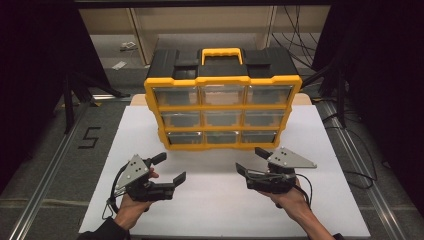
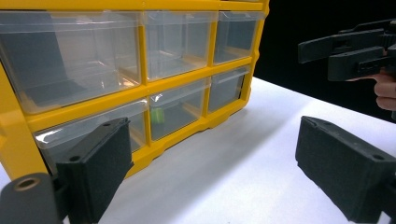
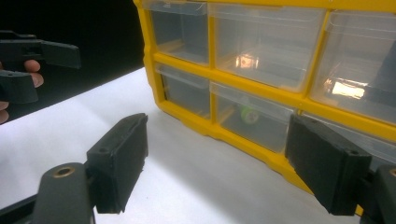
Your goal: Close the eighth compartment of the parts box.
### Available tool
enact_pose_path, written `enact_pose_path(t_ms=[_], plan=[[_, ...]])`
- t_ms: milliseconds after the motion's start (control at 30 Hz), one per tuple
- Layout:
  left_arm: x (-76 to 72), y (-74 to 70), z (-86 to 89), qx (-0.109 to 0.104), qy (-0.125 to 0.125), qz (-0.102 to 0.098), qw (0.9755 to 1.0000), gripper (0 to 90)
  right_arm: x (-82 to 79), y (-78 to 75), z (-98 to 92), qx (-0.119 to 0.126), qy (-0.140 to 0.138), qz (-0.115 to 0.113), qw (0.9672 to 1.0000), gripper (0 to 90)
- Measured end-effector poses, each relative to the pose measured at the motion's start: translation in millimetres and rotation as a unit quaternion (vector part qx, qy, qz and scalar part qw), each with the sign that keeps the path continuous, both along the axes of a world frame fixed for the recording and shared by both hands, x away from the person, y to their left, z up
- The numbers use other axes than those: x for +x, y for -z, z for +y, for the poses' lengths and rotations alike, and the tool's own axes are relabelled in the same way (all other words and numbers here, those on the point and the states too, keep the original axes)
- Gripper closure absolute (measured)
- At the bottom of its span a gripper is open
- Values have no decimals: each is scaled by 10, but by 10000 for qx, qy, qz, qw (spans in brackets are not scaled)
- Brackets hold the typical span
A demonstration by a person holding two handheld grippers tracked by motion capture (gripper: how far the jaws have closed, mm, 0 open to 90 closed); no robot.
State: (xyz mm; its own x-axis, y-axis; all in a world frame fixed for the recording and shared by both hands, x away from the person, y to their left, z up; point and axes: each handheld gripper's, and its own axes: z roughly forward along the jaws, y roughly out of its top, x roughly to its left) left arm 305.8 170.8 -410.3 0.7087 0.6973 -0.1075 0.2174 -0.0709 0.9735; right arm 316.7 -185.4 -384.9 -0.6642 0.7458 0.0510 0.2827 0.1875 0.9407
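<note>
The left gripper hovered low over the white surface with its fingers spread wide apart and nothing between them. The right gripper hovered beside it, well apart from it, its fingers likewise standing wide open and empty.

Just beyond both pairs of fingers stood the yellow drawer cabinet, upright on the surface, its front of nine clear drawers facing the grippers and a yellow carry handle on its black top. Neither gripper touched it; a strip of bare surface lay between the fingertips and the cabinet's lower edge.

In the left gripper view a small green object sat inside the bottom middle drawer, ahead of the fingers and between their lines. In the right gripper view the same green object showed in that drawer, again ahead between the two fingers.
</note>
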Motion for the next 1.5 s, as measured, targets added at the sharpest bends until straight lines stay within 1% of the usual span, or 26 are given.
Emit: enact_pose_path(t_ms=[467, 567, 700, 900, 1000, 1267, 1333, 1400, 1467, 1500], plan=[[0, 0, 2, -5, 2, 2, 10000, 107, -71, 27, -55, 37, 32, -40, 10000, 222], [0, -1, 3, -8, 0, 0, 10000, 108, -90, 31, -74, 77, 58, -9, 10000, 223], [0, -1, 3, -9, -1, -1, 10000, 107, -111, 39, -94, 63, 74, -40, 9999, 223], [-1, -4, 5, -7, -2, -11, 10000, 108, -151, 57, -151, 80, 252, -104, 9996, 223], [-1, -4, 3, -3, -3, -12, 10000, 108, -170, 78, -180, 30, 308, -124, 9994, 223], [-1, -7, 8, -2, -7, -18, 10000, 108, -209, 123, -208, -19, 313, -61, 9995, 211], [-3, -6, 7, -5, -4, -18, 10000, 108, -220, 124, -213, 25, 317, -4, 9995, 208], [-1, -5, 6, -2, -1, -10, 10000, 108, -232, 119, -226, 129, 310, 113, 9994, 206], [-2, -5, 4, -3, 2, -12, 10000, 108, -243, 121, -232, 126, 312, 92, 9994, 204], [-2, -5, 3, -3, 2, -13, 10000, 108, -249, 122, -237, 70, 314, 64, 9995, 204]])
